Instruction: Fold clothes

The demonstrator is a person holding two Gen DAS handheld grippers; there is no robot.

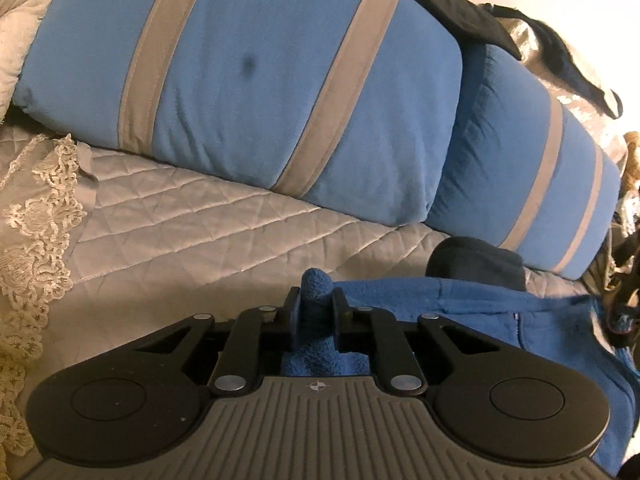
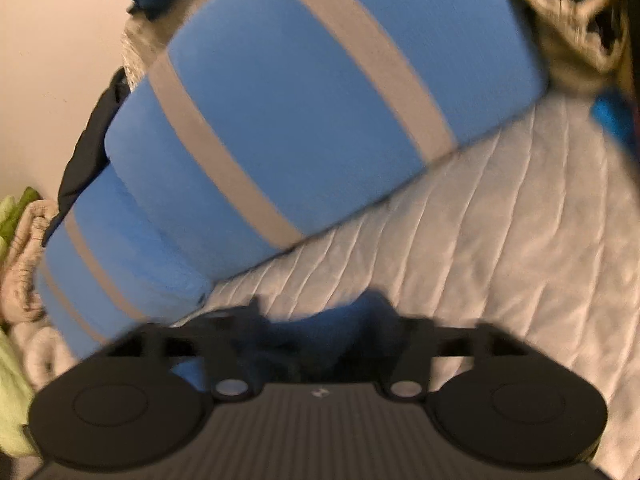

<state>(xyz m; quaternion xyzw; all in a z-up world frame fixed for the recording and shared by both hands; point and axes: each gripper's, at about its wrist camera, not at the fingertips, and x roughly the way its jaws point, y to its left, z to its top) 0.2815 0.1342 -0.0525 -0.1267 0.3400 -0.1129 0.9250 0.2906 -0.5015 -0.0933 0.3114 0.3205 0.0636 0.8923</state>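
A blue fleece garment (image 1: pixel 500 320) lies on the grey quilted bedspread (image 1: pixel 200 224), spreading to the lower right. My left gripper (image 1: pixel 316 300) is shut on a bunched fold of this fleece, which pokes up between the two fingers. A dark navy piece (image 1: pixel 476 258) rests just behind the fleece. The right wrist view is blurred. There my right gripper (image 2: pixel 320 308) has its fingers set wide apart, with dark blue cloth (image 2: pixel 316 340) lying loosely between them and no pad visibly pressing on it.
Two blue pillows with grey stripes (image 1: pixel 256 80) (image 1: pixel 540 168) lean along the back of the bed, with a black garment (image 1: pixel 460 8) draped over them. Cream lace trim (image 1: pixel 36 208) lies at the left. Green and beige cloths (image 2: pixel 16 320) sit beside the pillows.
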